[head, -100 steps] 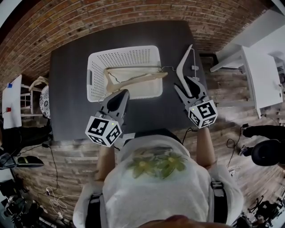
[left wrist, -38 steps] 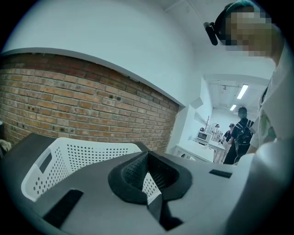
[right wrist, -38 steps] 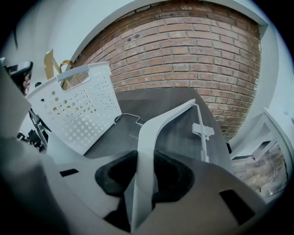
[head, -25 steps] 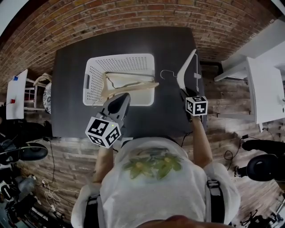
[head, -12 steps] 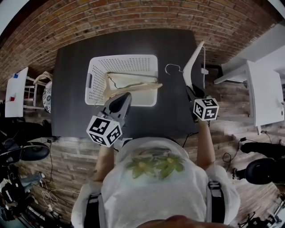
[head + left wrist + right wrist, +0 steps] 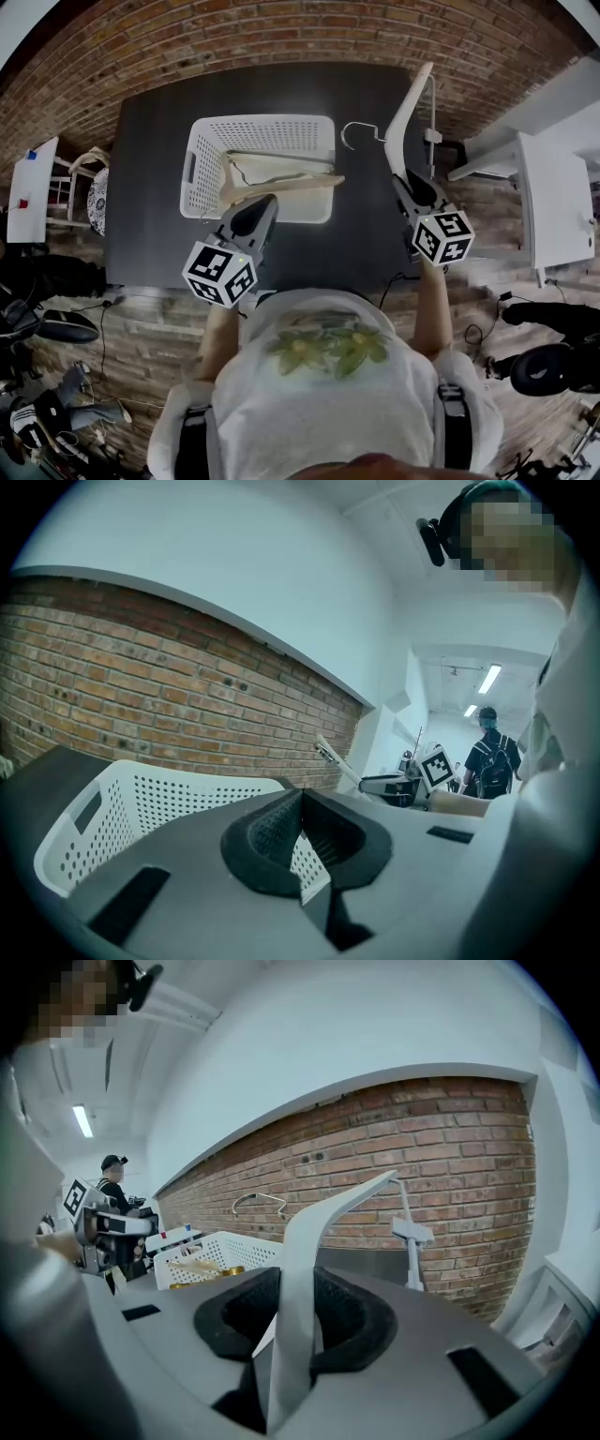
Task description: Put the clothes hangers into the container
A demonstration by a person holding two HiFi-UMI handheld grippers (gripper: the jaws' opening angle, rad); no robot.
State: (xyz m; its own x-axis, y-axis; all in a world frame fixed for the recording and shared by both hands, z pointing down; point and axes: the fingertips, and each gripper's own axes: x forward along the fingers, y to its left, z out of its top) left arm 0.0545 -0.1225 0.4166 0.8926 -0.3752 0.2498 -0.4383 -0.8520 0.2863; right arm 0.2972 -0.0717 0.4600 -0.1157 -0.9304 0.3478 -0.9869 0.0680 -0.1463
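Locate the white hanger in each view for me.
Head view: white hanger at upper right, held by the right gripper.
Left gripper view: small, right of centre.
Right gripper view: centre, clamped between the jaws.
Shared landmark: white basket, head view centre, left in both gripper views.

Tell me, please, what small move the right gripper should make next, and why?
Probably swing the right gripper left, toward the white basket: its jaws grip the white hanger, held clear of the table right of the basket, where a wooden hanger already rests.
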